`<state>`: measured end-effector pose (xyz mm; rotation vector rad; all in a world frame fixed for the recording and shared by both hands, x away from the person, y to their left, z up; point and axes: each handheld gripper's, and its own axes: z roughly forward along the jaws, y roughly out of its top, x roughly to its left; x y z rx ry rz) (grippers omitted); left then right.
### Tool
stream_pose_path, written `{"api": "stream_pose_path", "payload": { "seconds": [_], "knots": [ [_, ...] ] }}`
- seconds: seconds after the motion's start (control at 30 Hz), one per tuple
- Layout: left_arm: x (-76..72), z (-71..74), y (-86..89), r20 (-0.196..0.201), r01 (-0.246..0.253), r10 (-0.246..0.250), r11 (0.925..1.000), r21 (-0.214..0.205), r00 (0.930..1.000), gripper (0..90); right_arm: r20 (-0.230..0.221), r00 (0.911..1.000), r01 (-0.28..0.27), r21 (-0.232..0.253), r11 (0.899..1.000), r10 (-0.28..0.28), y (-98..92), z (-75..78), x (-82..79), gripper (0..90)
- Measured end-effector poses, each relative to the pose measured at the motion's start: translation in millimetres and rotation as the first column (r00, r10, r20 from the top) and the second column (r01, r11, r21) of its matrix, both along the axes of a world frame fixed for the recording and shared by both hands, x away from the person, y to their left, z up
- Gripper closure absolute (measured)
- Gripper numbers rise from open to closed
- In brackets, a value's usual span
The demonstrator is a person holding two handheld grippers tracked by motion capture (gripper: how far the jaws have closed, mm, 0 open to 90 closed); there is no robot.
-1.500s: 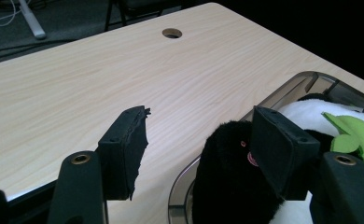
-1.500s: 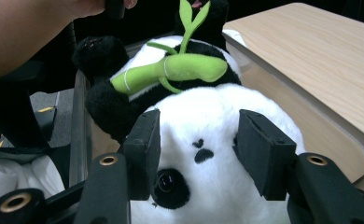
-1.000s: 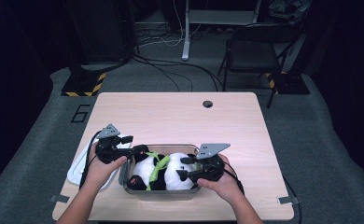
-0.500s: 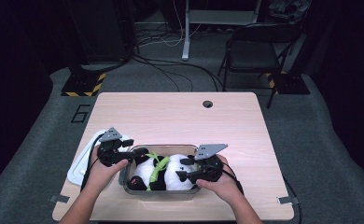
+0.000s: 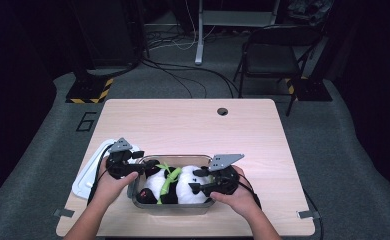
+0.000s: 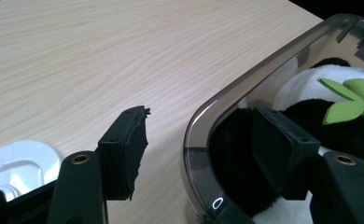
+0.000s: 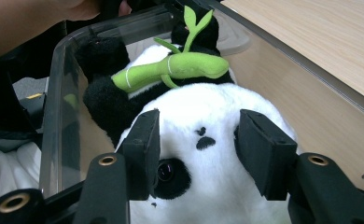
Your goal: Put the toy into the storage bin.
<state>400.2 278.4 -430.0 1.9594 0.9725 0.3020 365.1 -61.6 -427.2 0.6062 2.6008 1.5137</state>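
Panda (image 5: 175, 186) lies in the clear bin (image 5: 148, 161) near the tabletop (image 5: 193, 125) front edge; right tool (image 7: 196, 144) is clamped on its head; left tool (image 6: 194, 149) straddles the bin's left wall — jaws apart, one inside, one outside; white lid (image 5: 85, 175) lies left of the bin.

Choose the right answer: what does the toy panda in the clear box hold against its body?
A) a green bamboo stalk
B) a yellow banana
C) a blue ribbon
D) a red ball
A: the right gripper view shows a green bamboo stalk with leaves lying across the toy panda inside the clear box.
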Motion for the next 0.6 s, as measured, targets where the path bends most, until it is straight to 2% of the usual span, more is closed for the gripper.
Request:
{"api": "stream_pose_path", "payload": {
  "seconds": [0.1, 0.17, 0.27, 0.4, 0.47, 0.53, 0.6],
  "knots": [
    [-1.6, 3.3, 3.1, -0.001, -0.011, 0.011, 0.9995, -0.029, 0.9999, 36.4, 0.002, 1.0000, 0.001, 0.000, 1.000, -0.001, -0.7, 0.0, -0.3, 48.2],
    [-4.2, 7.9, 6.1, 0.007, -0.017, 0.017, 0.9994, -0.031, 0.9998, 36.5, 0.003, 1.0000, 0.007, 0.002, 1.000, -0.007, -1.3, 0.3, -0.5, 47.9],
    [-11.2, 12.6, 9.2, 0.008, -0.004, 0.004, 1.0000, 0.004, 1.0000, 36.5, 0.004, 0.9999, 0.012, 0.008, 1.000, -0.012, -2.6, 1.3, -0.9, 47.6],
    [-23.3, 15.5, 14.2, 0.015, 0.007, -0.007, 0.9999, 0.014, 0.9999, 36.1, 0.008, 0.9998, 0.020, 0.008, 1.000, -0.020, -4.1, 3.0, -0.9, 47.2],
    [-29.6, 16.7, 18.2, 0.016, 0.012, -0.012, 0.9999, 0.002, 0.9998, 35.8, 0.003, 0.9997, 0.024, 0.008, 1.000, -0.024, -4.6, 4.6, -1.7, 47.0],
    [-35.5, 18.2, 22.1, 0.006, 0.020, -0.020, 0.9996, -0.018, 0.9998, 35.5, 0.013, 0.9996, 0.026, 0.010, 1.000, -0.026, -5.1, 6.1, -1.8, 46.6],
    [-42.1, 20.3, 25.4, 0.013, 0.030, -0.030, 0.9993, -0.022, 0.9995, 35.4, 0.020, 0.9993, 0.030, 0.009, 1.000, -0.030, -5.6, 7.5, -2.9, 46.5]
  ]
}}
